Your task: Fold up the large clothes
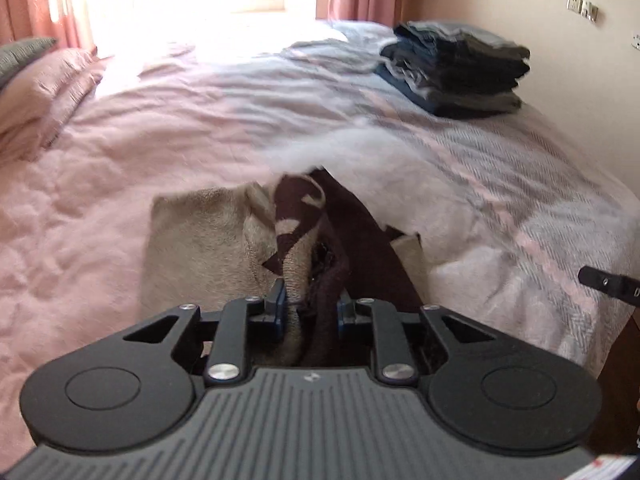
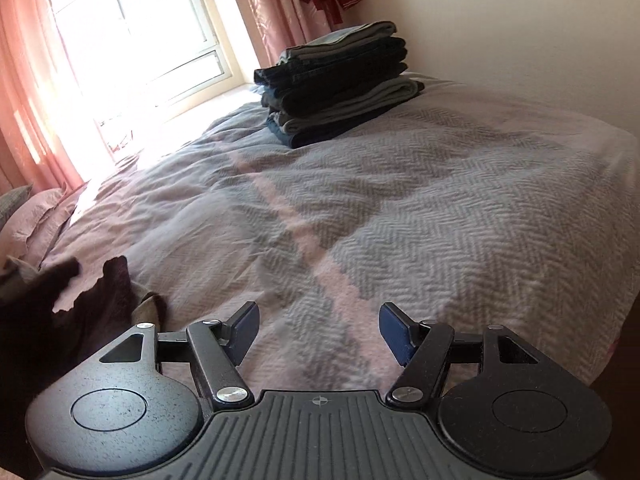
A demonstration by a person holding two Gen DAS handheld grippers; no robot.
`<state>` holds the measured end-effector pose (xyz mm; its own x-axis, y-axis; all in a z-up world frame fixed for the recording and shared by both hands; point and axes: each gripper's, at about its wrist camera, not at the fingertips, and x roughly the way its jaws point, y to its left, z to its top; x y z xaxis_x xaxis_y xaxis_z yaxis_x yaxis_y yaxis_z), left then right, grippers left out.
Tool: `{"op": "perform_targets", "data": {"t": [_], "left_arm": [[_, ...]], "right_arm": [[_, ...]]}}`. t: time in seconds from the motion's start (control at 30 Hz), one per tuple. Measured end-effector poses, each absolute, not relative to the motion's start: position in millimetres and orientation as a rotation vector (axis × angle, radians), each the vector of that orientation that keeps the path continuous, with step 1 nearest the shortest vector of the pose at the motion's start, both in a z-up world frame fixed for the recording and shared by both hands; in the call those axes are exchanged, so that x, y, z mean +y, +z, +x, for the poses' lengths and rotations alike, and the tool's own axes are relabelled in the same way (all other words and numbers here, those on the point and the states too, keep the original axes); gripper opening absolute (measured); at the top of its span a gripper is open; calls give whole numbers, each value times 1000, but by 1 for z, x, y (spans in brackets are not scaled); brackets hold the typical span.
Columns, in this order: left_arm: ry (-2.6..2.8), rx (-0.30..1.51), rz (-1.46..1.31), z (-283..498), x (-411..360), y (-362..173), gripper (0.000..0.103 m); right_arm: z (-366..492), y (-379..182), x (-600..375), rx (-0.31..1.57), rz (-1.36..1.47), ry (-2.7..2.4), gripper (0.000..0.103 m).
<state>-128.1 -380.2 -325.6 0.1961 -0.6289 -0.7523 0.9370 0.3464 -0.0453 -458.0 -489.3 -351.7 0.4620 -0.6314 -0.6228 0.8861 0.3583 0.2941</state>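
A beige and dark brown patterned garment [image 1: 224, 248] hangs bunched in front of the left wrist camera, over the pink bedspread [image 1: 100, 200]. My left gripper [image 1: 310, 312] is shut on a gathered fold of this garment, with cloth filling the gap between its blue pads. In the right wrist view the same garment [image 2: 92, 300] shows as a dark ragged shape at the lower left. My right gripper [image 2: 318, 332] is open above the grey and pink herringbone blanket [image 2: 400, 220], and nothing lies between its fingers.
A stack of folded dark and grey clothes [image 1: 456, 68] [image 2: 340, 84] sits at the far side of the bed near the wall. Pillows [image 1: 40, 88] lie at the left. A bright window [image 2: 132, 40] with pink curtains is behind. A black gripper part [image 1: 608, 284] shows at the right edge.
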Motion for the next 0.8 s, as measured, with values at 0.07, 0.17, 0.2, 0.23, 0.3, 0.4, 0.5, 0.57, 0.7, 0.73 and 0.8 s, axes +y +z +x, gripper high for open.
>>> {"op": "perform_targets", "data": {"t": [0.07,0.17,0.2,0.23,0.3,0.4,0.5,0.57,0.7,0.73,0.8], "left_arm": [[-1160,826,515,-139,-389,-355,35],[-1195,771,490,-150,-374,-350,42],[-1230,800,443,-147,-365,-339,43],[-1270,820,389,-143,-355,-327,43],[-1317,805,330,-136,-335,-303,44],[-1279,725,297,-120,-304,-282,44],[-1143,746,265,-82,-282,-289,44],[-1030,788,241,-54,-270,-303,43],[-978,876,164,-17,-249,-330,43],[-982,885,153,-12,-244,-335,43],[-992,900,144,-9,-239,-343,43]], "right_arm": [[-465,-354,-492,454,672,-1031,64],[-471,-358,-489,467,669,-1013,64],[-470,-359,-487,470,665,-1005,64],[-467,-359,-486,471,665,-998,64],[-460,-357,-482,442,678,-964,64],[-439,-350,-475,369,736,-803,64],[-404,-346,-469,335,815,-556,63],[-374,-351,-466,337,900,-394,63],[-320,-374,-475,437,1049,-247,63],[-310,-380,-479,463,1073,-249,63],[-295,-393,-488,502,1144,-252,63]]}}
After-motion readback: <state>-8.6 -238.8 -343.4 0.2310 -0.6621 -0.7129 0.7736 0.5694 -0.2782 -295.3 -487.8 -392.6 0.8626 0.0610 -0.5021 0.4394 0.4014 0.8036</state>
